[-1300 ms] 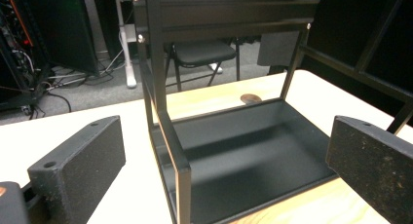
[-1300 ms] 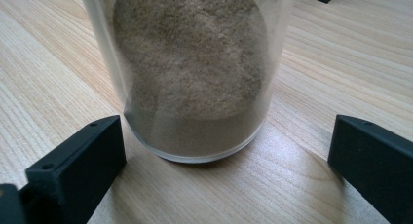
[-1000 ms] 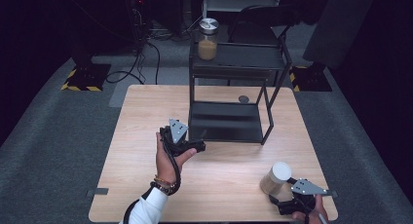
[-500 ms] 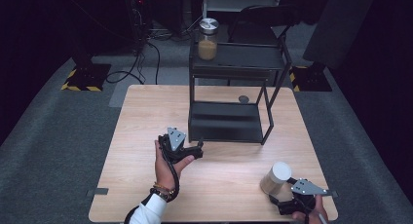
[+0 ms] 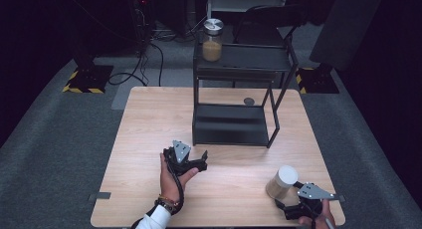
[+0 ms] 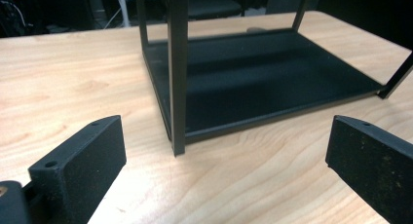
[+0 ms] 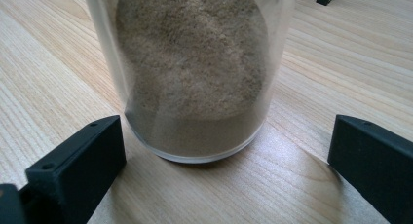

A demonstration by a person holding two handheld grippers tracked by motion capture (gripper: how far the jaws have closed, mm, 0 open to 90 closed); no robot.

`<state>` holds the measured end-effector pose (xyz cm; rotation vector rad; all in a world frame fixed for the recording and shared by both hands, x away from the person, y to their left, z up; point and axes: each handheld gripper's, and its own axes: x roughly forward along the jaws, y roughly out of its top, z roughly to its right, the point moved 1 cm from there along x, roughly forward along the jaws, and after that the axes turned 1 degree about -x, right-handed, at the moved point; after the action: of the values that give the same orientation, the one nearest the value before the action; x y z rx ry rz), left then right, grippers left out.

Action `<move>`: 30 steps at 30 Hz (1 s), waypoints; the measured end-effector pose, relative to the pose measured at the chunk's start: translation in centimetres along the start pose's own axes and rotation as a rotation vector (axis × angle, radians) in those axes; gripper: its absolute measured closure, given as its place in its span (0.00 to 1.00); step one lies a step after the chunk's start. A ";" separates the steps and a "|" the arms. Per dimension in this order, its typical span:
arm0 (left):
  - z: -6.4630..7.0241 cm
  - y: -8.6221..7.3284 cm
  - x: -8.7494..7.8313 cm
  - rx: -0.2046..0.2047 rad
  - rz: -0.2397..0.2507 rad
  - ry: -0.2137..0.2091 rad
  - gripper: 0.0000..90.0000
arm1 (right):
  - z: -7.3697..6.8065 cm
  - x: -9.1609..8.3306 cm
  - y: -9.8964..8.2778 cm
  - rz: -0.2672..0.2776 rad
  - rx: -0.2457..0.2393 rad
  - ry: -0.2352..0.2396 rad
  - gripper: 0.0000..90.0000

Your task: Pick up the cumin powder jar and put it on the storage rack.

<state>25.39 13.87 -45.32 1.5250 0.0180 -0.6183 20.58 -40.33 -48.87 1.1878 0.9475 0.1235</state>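
Note:
A black two-tier metal rack [image 5: 234, 124] stands at the middle back of the wooden table [image 5: 149, 124]. On its top shelf is a silver-lidded glass jar of tan powder [image 5: 212, 40]. A second jar with a white lid [image 5: 281, 181] stands near the front right. My right gripper [image 5: 284, 199] sits low just in front of this jar [image 7: 195, 63], open, with a jaw on each side of its base and not touching it. My left gripper [image 5: 203, 160] is open and held in a hand, pointing at the rack's front left post [image 6: 178, 73] and lower shelf [image 6: 272, 73], with nothing between its jaws.
A small dark round disc [image 5: 249, 101] lies on the table behind the rack. A chair [image 5: 268, 20] and cables [image 5: 134, 69] are on the grey floor beyond the table. Bare wood stretches along the table's left side and between the two grippers.
My left gripper has drawn back from the rack toward the near edge of the table. The right gripper and its jar have stayed put.

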 end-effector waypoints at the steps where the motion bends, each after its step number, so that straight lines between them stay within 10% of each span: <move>1: 0.0 -0.1 0.1 0.001 -0.009 -0.002 0.01 | 0.0 0.0 0.0 0.000 0.000 0.000 0.00; 30: -0.1 -3.0 1.2 -0.005 -0.138 -0.025 0.02 | 0.0 0.0 0.0 0.000 0.001 0.001 0.00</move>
<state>25.31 13.75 -48.55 1.5198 0.1062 -0.7467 20.60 -40.34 -48.87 1.1887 0.9482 0.1232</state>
